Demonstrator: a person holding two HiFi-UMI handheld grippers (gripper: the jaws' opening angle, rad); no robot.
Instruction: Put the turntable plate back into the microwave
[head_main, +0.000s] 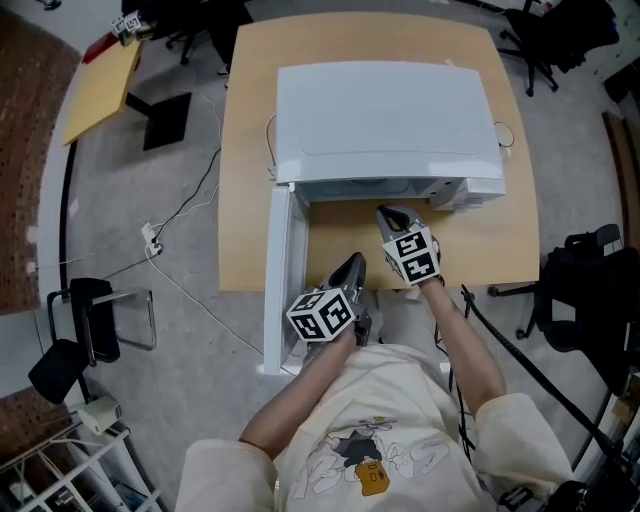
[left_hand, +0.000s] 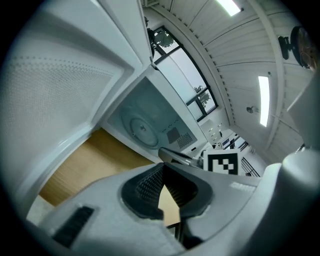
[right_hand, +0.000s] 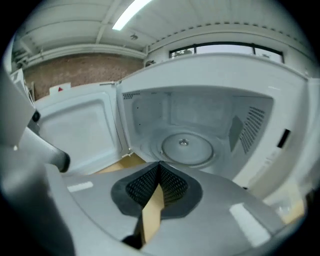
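At far left, the microwave's door (head_main: 278, 280) is standing wide open over the edge of the desk (head_main: 250, 200). Just beside it the left gripper (head_main: 350, 266) is hovering clenched, with nothing between its jaws. To its right, the right gripper (right_hand: 159, 167) is pointing into the open microwave (head_main: 385, 120), its jaws also pressed together and empty. The turntable plate (right_hand: 184, 148) is lying flat and centred on the cavity floor, apart from both grippers. The placing step is looking complete. What is probably remaining is closing up, which is calling for the right gripper to be clear of the opening while the left is pushing the door round.
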